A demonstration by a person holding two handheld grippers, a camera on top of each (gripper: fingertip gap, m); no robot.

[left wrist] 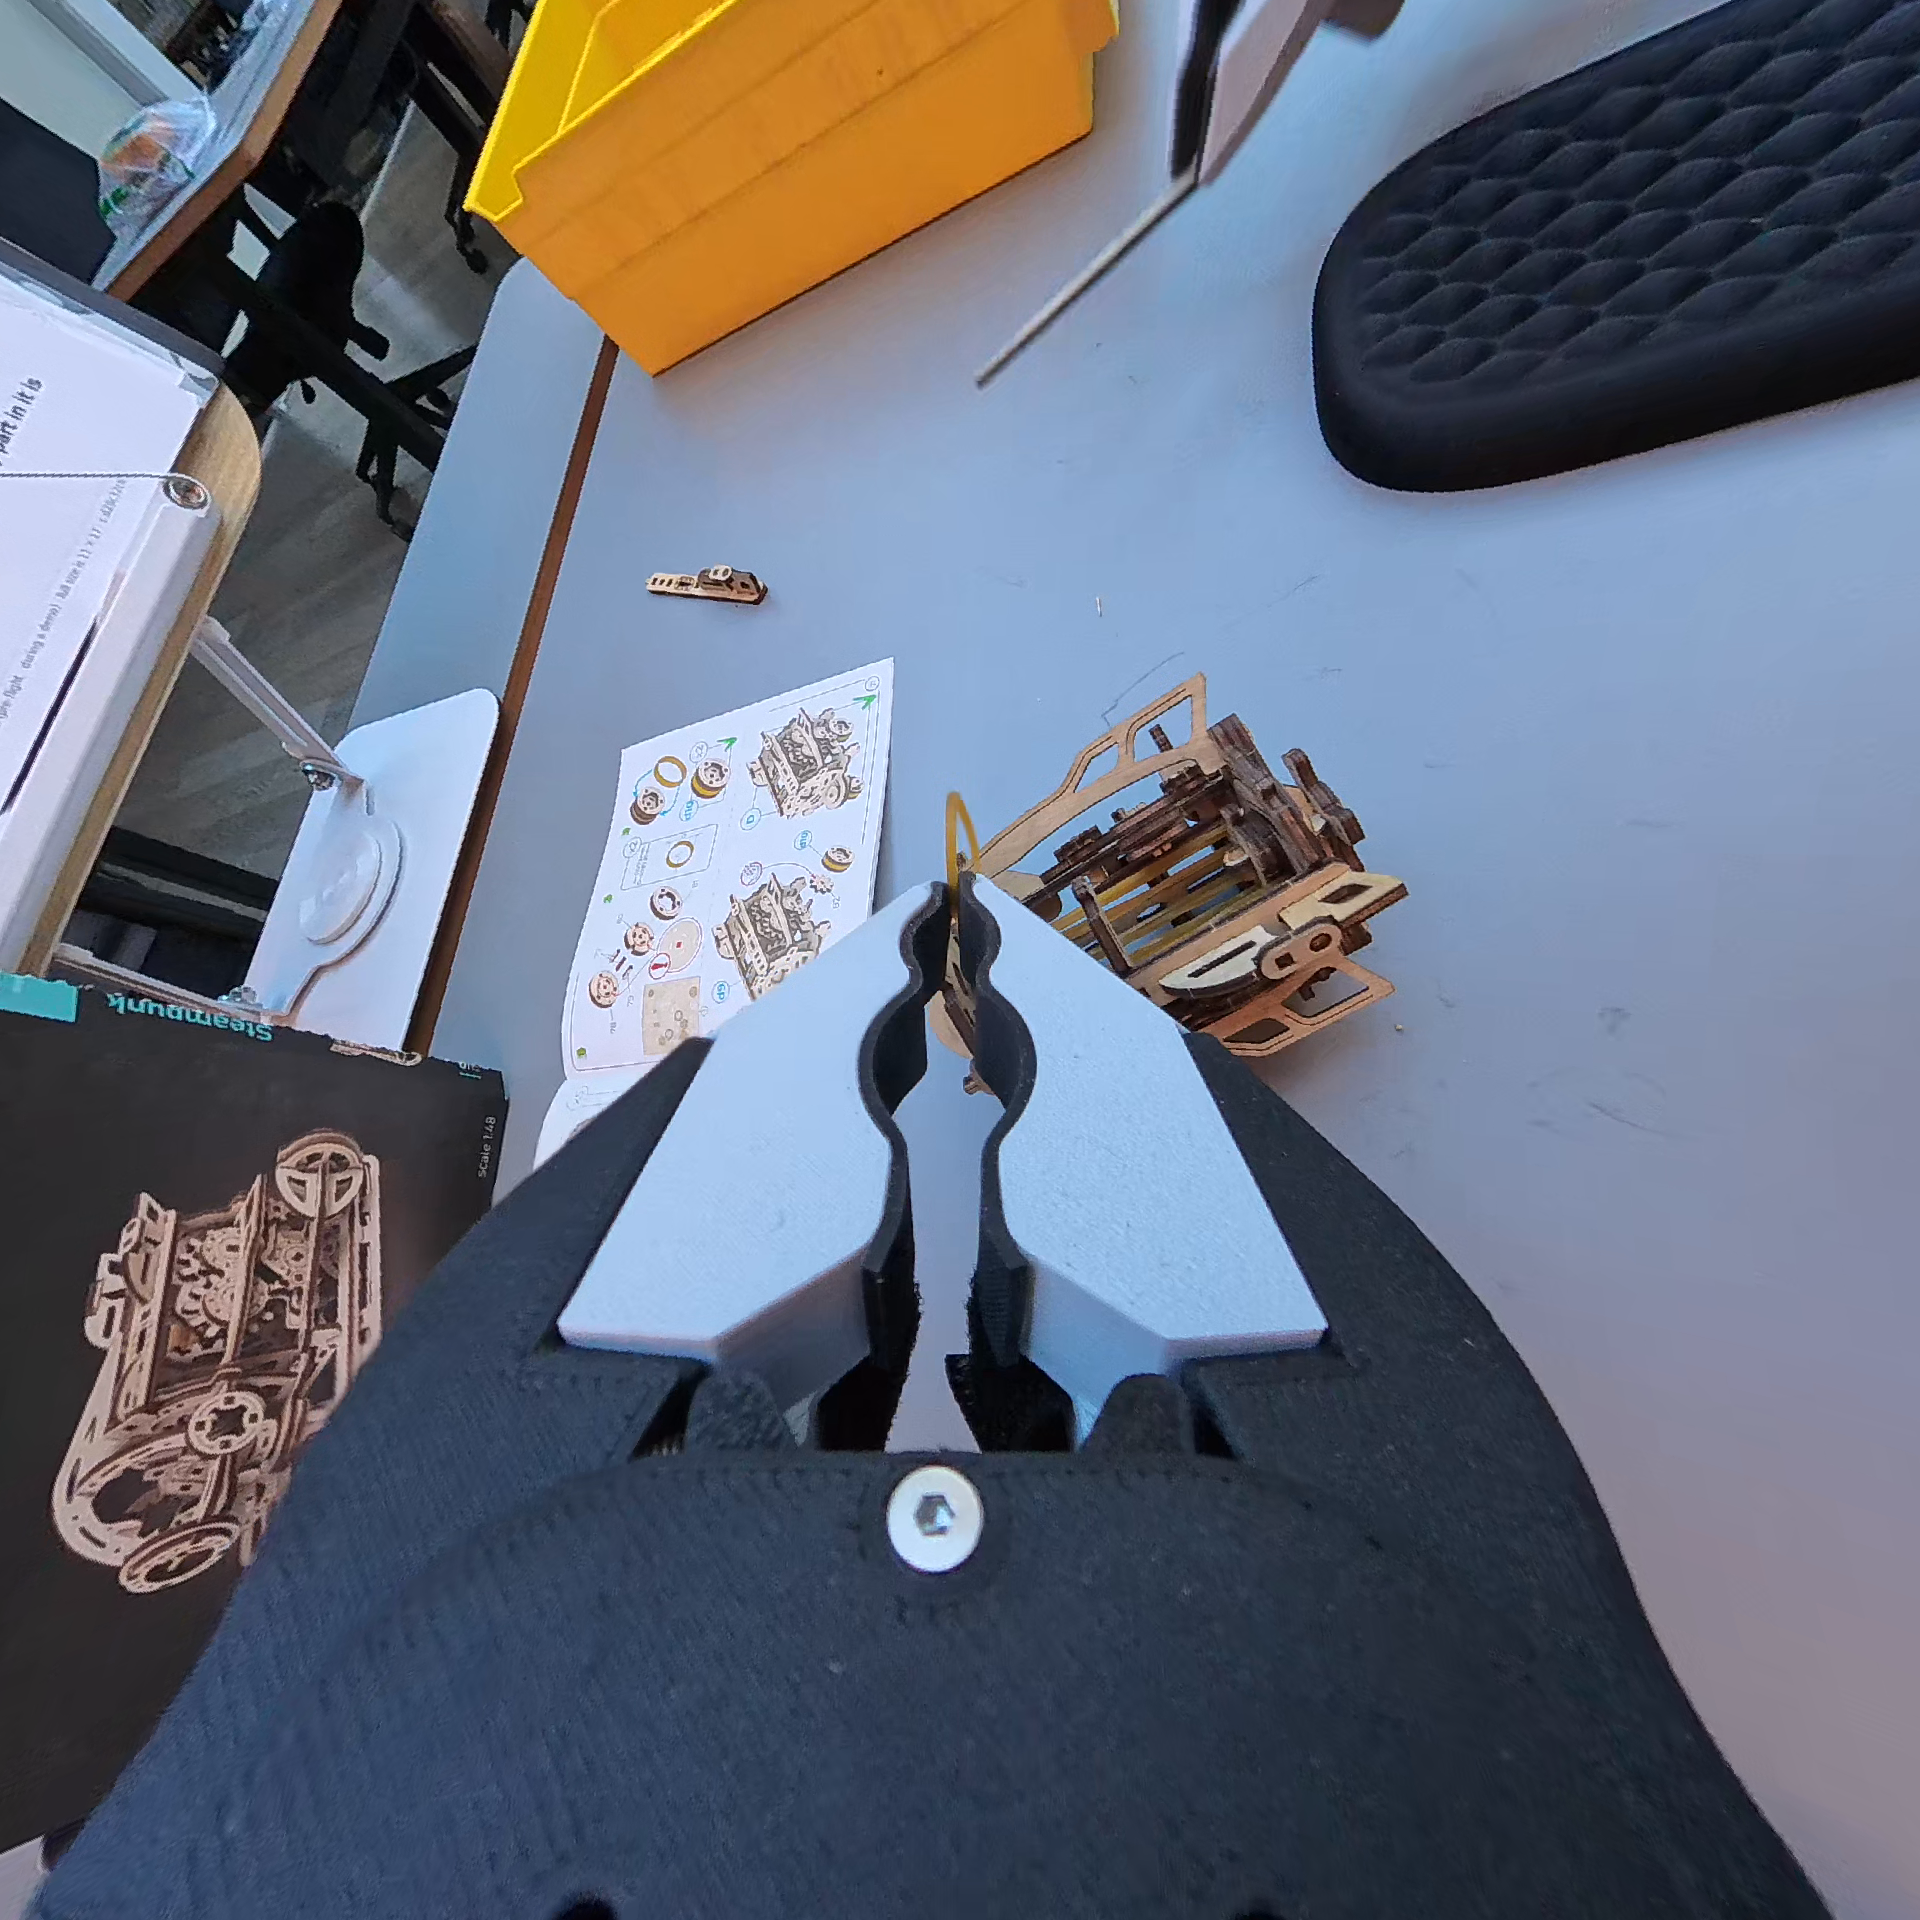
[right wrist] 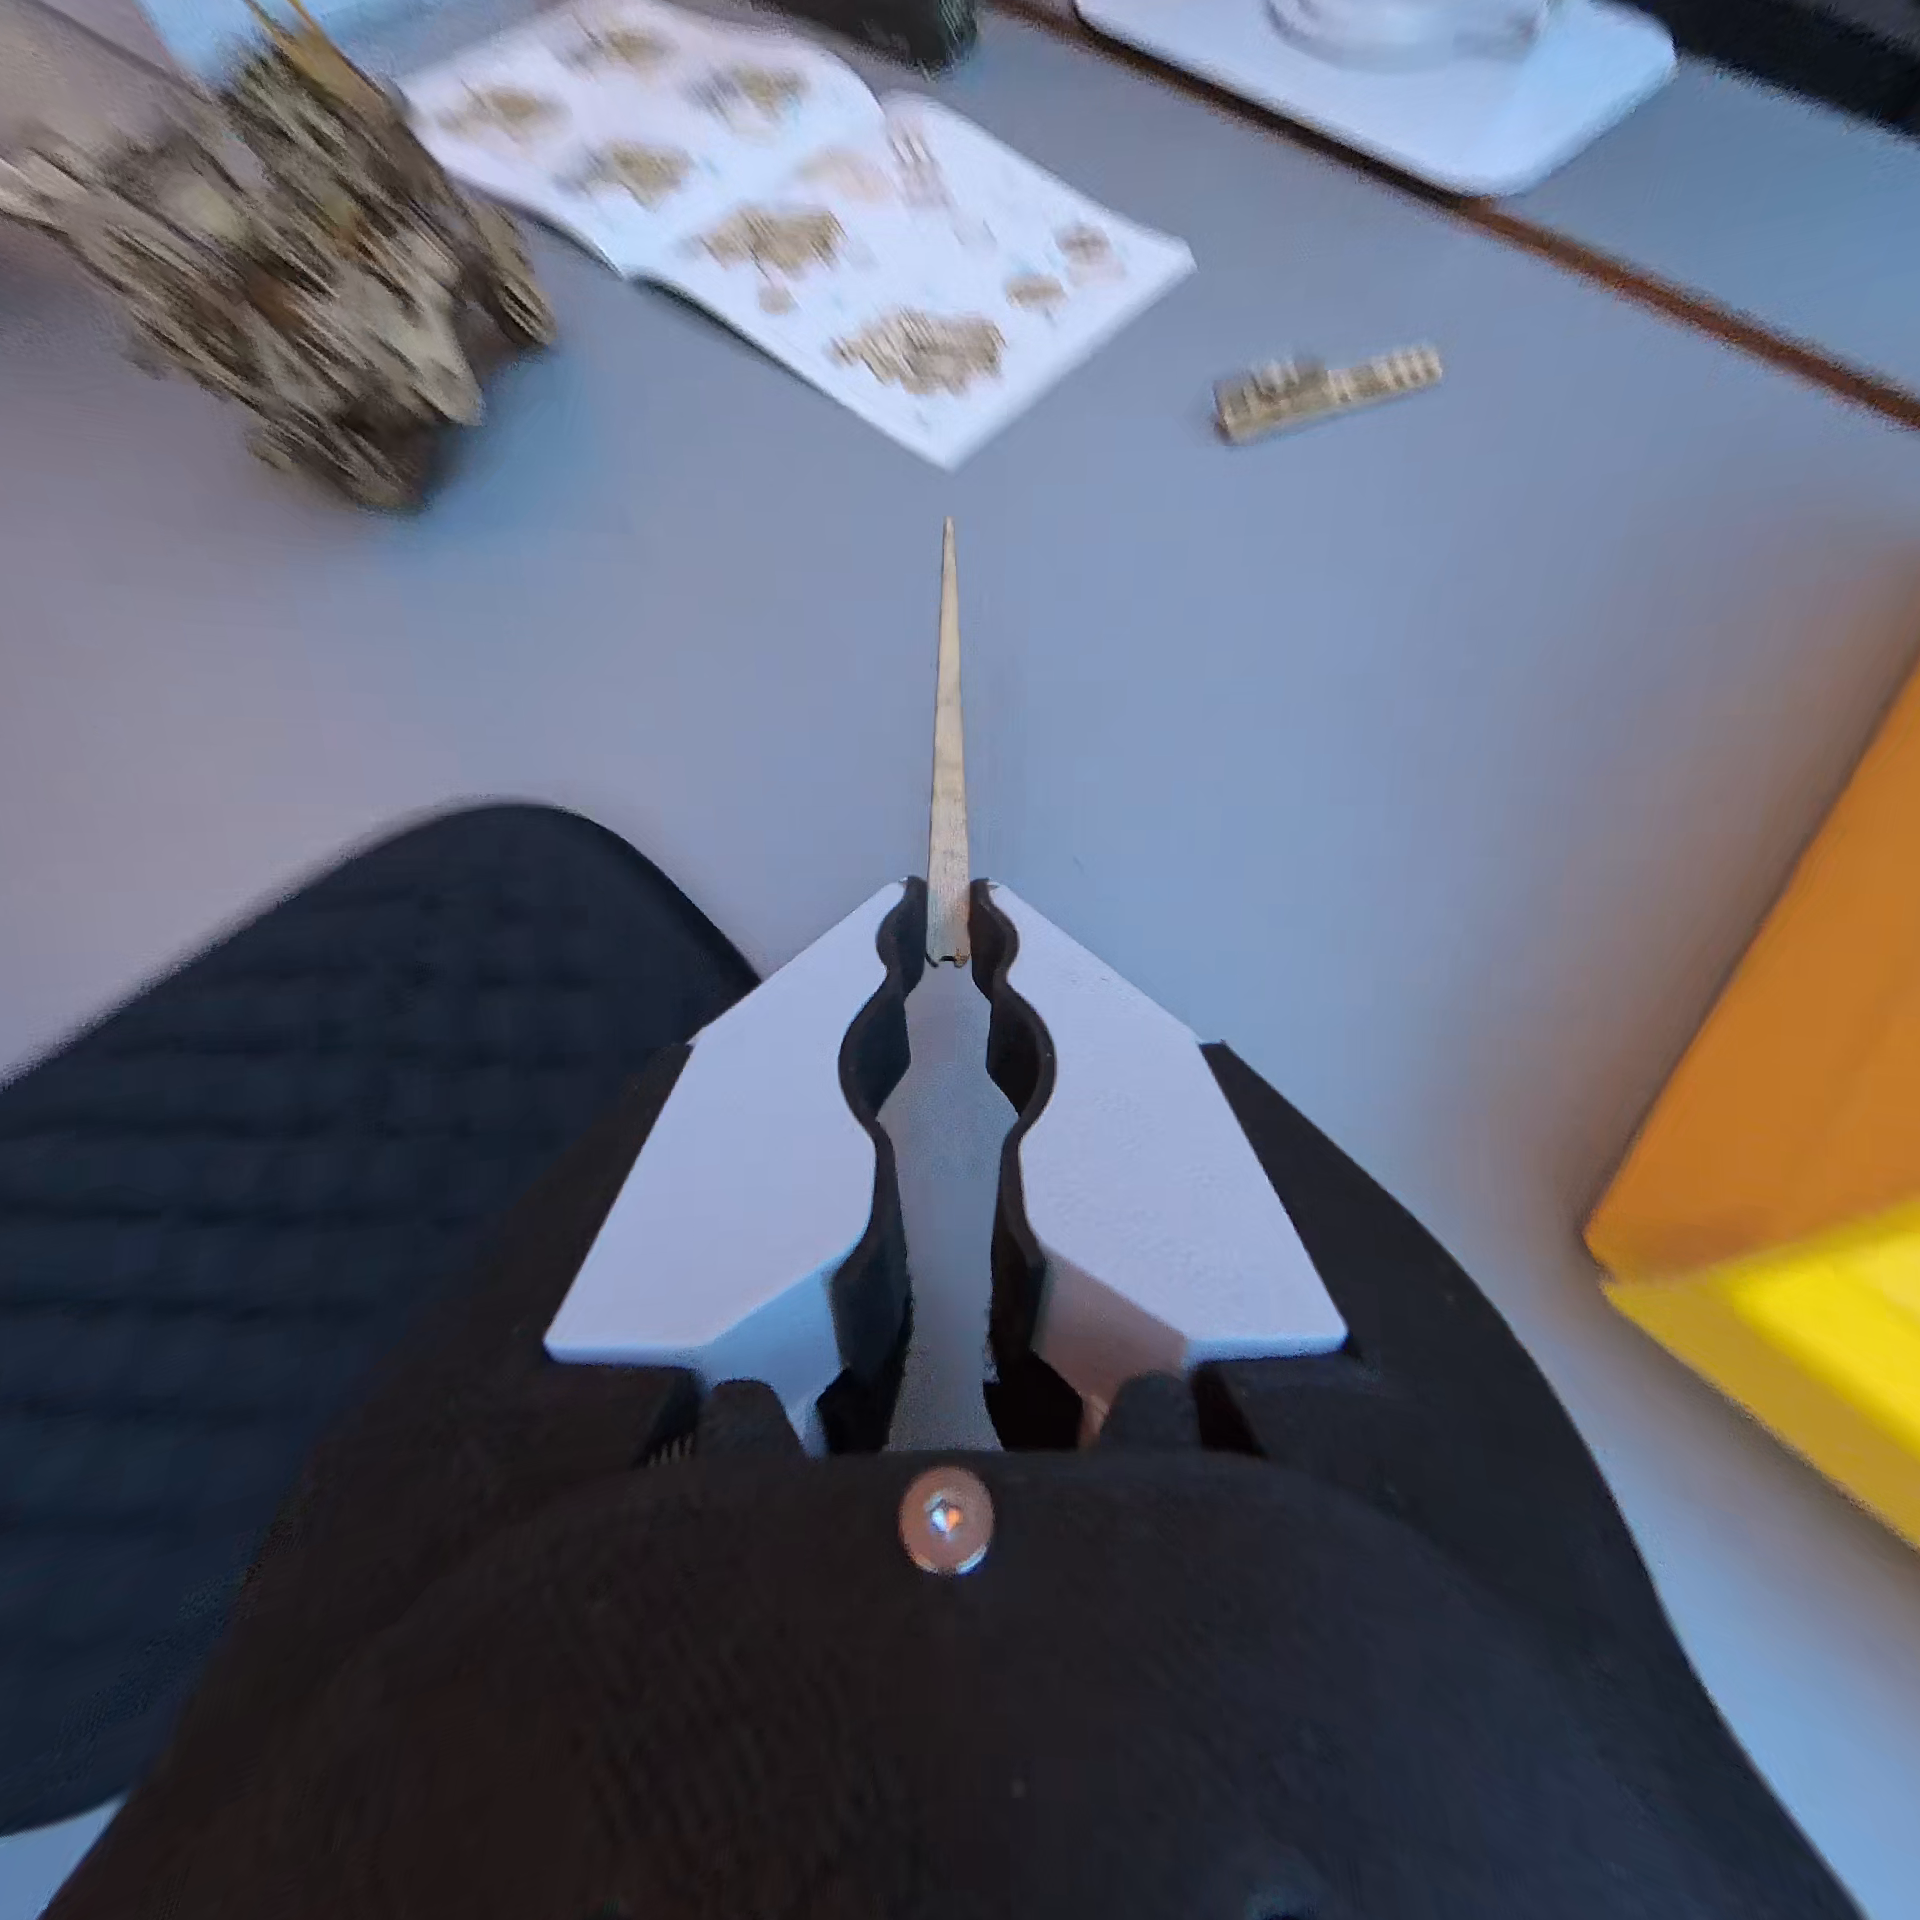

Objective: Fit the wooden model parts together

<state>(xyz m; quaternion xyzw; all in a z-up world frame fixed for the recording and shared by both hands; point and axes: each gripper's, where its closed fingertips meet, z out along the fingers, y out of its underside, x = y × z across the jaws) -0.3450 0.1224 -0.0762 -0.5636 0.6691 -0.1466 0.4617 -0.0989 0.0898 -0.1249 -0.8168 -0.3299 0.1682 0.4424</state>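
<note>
A half-built wooden model [left wrist: 1195, 883] lies on its side on the grey table. My left gripper [left wrist: 956, 894] is shut on a thin wooden wheel part with a yellow band [left wrist: 961, 831] at the model's near end. My right gripper [right wrist: 948, 904] is shut on a thin flat wooden piece [right wrist: 948, 727] seen edge-on, held above the table. That piece and the right gripper show blurred at the top of the left wrist view [left wrist: 1091, 260]. The model shows blurred at upper left of the right wrist view [right wrist: 281, 270]. A small loose wooden part [left wrist: 707, 585] lies apart, also in the right wrist view [right wrist: 1325, 390].
An open instruction booklet [left wrist: 748, 852] lies left of the model, also in the right wrist view [right wrist: 831, 229]. A yellow bin [left wrist: 790, 156] stands at the back. A black padded cushion [left wrist: 1621, 260] is at the right. A dark kit box [left wrist: 208, 1299] lies at the left table edge. About 25 cm separates my left fingertips from my right.
</note>
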